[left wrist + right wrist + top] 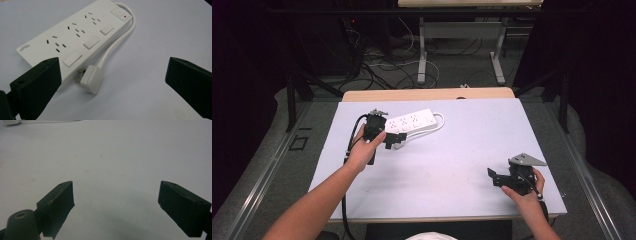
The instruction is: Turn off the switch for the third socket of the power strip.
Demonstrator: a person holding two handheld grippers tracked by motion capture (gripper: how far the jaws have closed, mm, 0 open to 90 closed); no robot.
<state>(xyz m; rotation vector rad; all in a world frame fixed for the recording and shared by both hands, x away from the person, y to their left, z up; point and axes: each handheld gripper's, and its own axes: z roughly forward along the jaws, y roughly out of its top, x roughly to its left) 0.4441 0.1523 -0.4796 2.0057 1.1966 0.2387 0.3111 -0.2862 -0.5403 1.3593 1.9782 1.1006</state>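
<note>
We hold the left gripper (396,139) just beside the power strip (412,121), at its seven o'clock end; its jaws are spread wide and hold nothing. The strip lies flat on the mat (442,160) at about eleven o'clock, its cord looped back and its plug (91,78) resting against its long side. Our right gripper (494,178) sits at four o'clock, released, over bare mat.

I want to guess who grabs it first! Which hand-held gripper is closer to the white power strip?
Left. The left hand-held gripper sits right beside the power strip, jaws open just over its plug. The right hand-held gripper waits far off, near the table's other corner.
</note>
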